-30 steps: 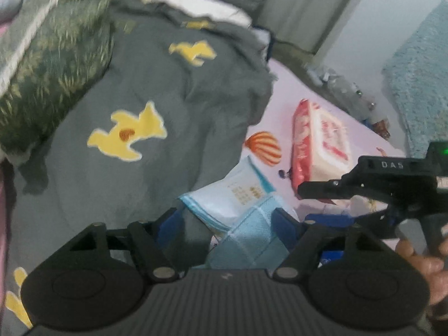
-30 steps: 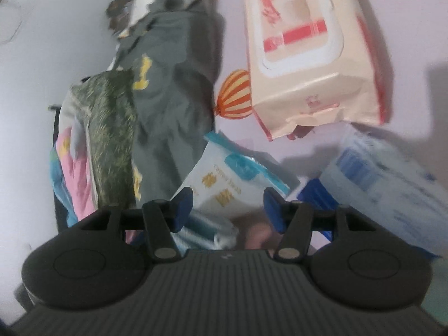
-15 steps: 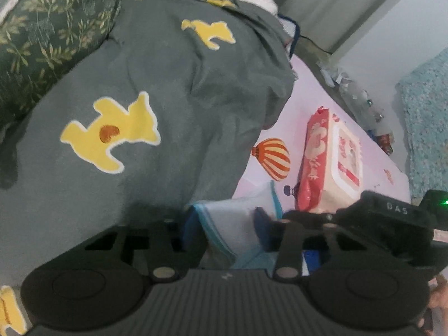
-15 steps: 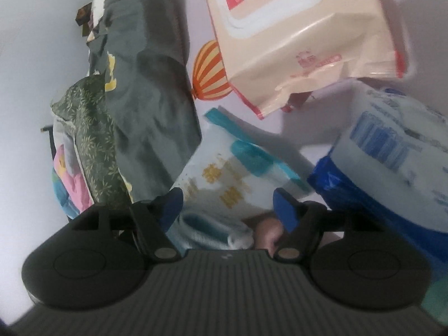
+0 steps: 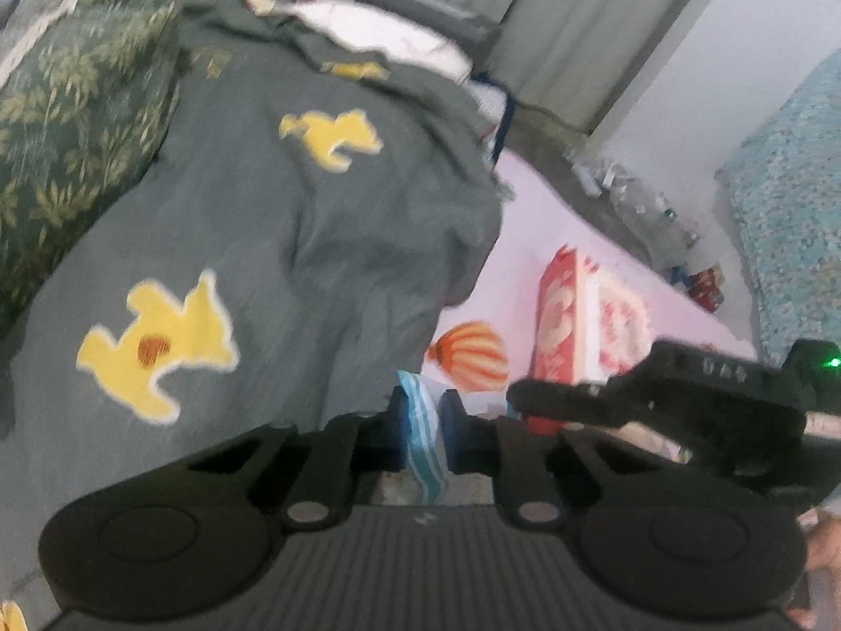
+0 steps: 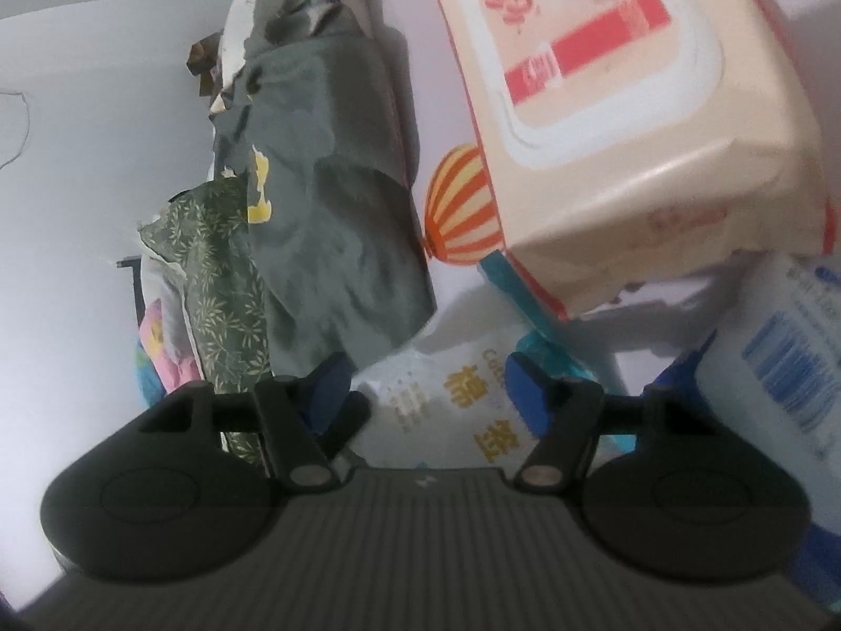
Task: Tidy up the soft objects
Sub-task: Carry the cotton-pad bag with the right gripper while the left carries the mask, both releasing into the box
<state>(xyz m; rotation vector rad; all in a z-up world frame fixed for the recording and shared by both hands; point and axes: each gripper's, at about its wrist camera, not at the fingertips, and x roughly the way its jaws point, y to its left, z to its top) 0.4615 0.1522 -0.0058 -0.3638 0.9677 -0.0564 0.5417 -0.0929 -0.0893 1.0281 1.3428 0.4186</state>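
Taking the grey quilt point(image 5: 294, 242) with its yellow shapes as the landmark: left of it lies a green leaf-print pillow point(image 5: 68, 121), bunched aside so the pink sheet point(image 5: 531, 221) stays free for sorting. At the quilt's near right edge, the left gripper point(image 5: 423, 434) is closing its jaws on the sealed edge of a white and teal tissue pack point(image 5: 420, 436), which is pinched between the blue pads, probably because that thin seam is the easiest hold on a soft pack. Further right of the quilt, past the printed orange balloon point(image 5: 470, 355), a red and cream wipes pack point(image 5: 583, 321) rests on the sheet. In front of it the right gripper point(image 6: 428, 386) straddles the same tissue pack point(image 6: 447, 399), jaws narrowing but not yet pressing, likely to steady it. A blue-printed pack point(image 6: 778, 363) sits just right.
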